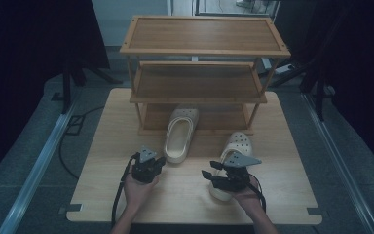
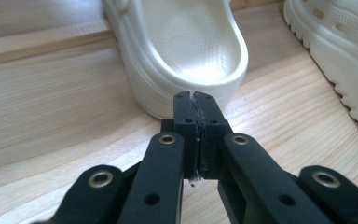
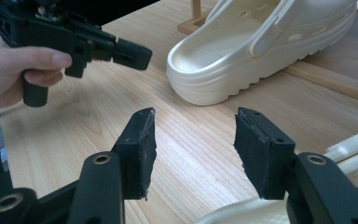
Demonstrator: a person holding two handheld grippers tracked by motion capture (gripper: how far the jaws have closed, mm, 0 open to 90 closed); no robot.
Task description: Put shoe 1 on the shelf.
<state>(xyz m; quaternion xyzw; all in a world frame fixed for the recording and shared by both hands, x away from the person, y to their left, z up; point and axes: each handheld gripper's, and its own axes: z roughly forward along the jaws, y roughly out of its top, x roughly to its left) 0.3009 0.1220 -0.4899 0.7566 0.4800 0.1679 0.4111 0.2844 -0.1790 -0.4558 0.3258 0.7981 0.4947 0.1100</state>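
Clogs: one (image 1: 179, 135) lies heel-out at the rack's (image 1: 202, 51) foot; the left gripper (image 1: 158, 162), pinched empty, waits at its seven o'clock. Right gripper (image 3: 193, 149) gapes over the other clog (image 1: 233, 146).

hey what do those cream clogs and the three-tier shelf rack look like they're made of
Cream clogs: probably moulded foam or rubbery plastic, one seamless piece, soft pearly sheen, dimpled footbed, ridged sole.
Three-tier shelf rack: apparently wood or bamboo, brown, with visible grain and thin square posts, matte to satin.
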